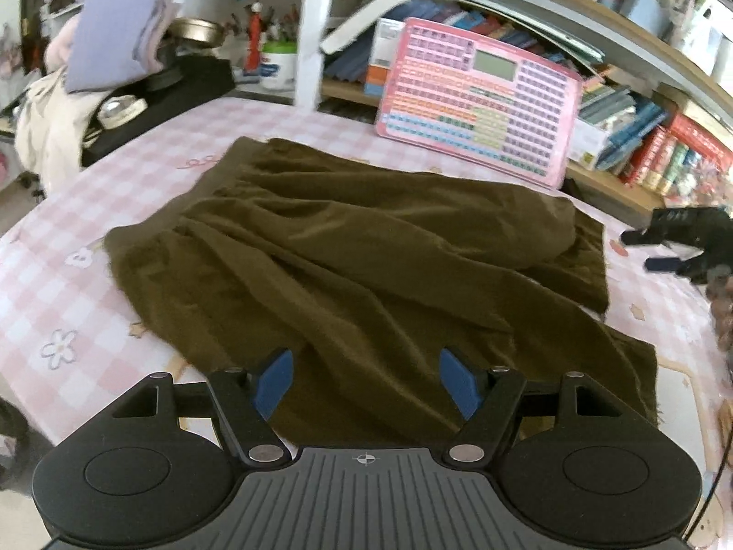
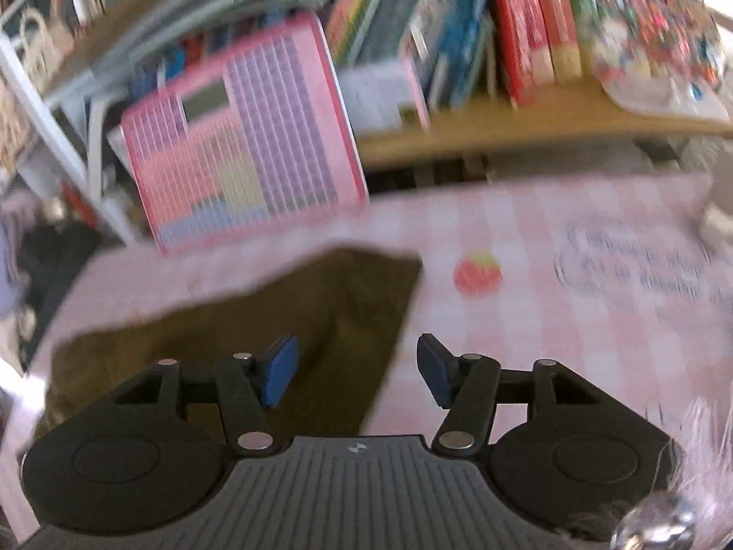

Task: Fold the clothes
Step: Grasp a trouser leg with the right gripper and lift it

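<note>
A dark olive-brown garment point(image 1: 357, 266) lies crumpled and partly folded on the pink checked tablecloth point(image 1: 55, 275). My left gripper point(image 1: 366, 378) is open and empty, its blue fingers above the garment's near edge. My right gripper point(image 2: 357, 369) is open and empty, hovering over the garment's right edge point(image 2: 293, 321); this view is blurred. The right gripper also shows in the left wrist view point(image 1: 659, 250) at the far right, beside the garment.
A pink keyboard-like toy tablet point(image 1: 481, 96) leans on the bookshelf behind the table. Books point(image 1: 641, 137) fill the shelf at right. A black case, folded lilac cloth point(image 1: 114, 32) and clutter sit at the back left. A strawberry print point(image 2: 476, 272) marks the tablecloth.
</note>
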